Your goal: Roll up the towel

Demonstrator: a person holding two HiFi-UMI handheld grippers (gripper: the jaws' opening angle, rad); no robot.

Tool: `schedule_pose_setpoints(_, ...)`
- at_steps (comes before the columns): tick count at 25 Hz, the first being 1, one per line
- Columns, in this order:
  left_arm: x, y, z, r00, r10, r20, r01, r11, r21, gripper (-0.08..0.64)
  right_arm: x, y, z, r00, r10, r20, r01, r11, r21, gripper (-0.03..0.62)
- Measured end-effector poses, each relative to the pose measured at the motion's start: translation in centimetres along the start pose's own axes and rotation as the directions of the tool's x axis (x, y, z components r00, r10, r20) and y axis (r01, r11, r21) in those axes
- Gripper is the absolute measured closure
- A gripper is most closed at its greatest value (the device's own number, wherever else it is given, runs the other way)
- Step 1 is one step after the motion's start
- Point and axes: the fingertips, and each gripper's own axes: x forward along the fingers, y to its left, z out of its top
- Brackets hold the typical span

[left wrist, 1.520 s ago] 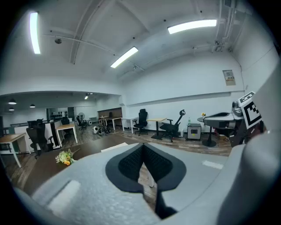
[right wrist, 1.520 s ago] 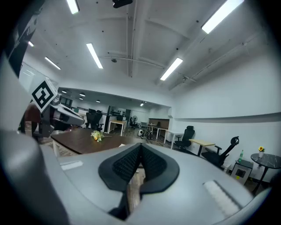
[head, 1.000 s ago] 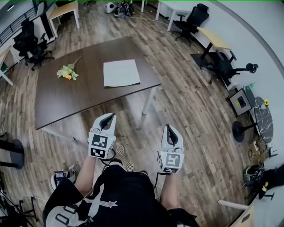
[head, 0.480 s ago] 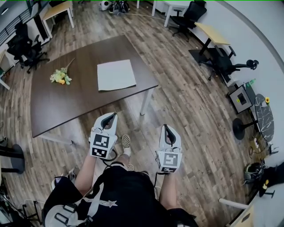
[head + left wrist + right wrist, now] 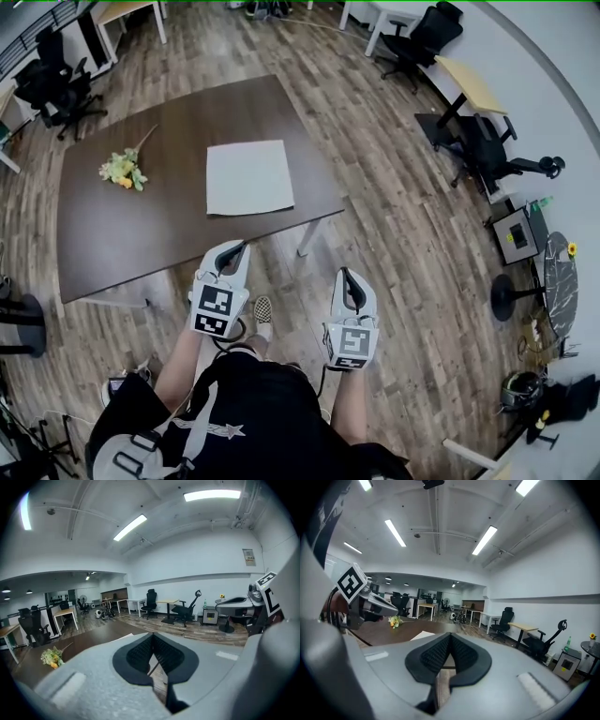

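Note:
A pale grey towel point(image 5: 248, 177) lies flat and square on the dark brown table point(image 5: 141, 225), near its right end. My left gripper point(image 5: 242, 246) hangs just short of the table's near edge, shut with nothing in it. My right gripper point(image 5: 345, 273) is further right, over the wooden floor beside the table's white leg point(image 5: 310, 236), also shut and empty. In the left gripper view the black pads point(image 5: 161, 654) meet in front of the table. The right gripper view shows a corner of the towel point(image 5: 423, 634) beyond its closed pads point(image 5: 440, 656).
A small bunch of yellow and green flowers point(image 5: 121, 170) lies on the table's left part. Black office chairs point(image 5: 484, 150) and light desks point(image 5: 469, 82) stand around the room on the wooden floor. My shoe point(image 5: 263, 307) shows between the grippers.
I have walked towards the table. Table and towel now sit closer and lower in the head view, and both grippers have come up near its front edge, still shut.

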Motion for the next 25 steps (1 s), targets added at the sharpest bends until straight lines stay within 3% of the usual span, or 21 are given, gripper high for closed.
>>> schedule_pose_setpoints(12,8.5,9.0,-1.1,0.996,0.060,-0.062,-0.063,0.997,-0.047,0.549,14.2,0.2,0.6,0.995,0.095,-0.034,-0.096,0.995,-0.018,0.591)
schedule_pose_setpoints(25,8.7,15.9,-4.8,0.978,0.170,-0.123,-0.182,0.979,-0.089,0.549,21.5,4.7,-0.5,0.973,0.220,-0.077,-0.224,0.973,-0.058,0.591)
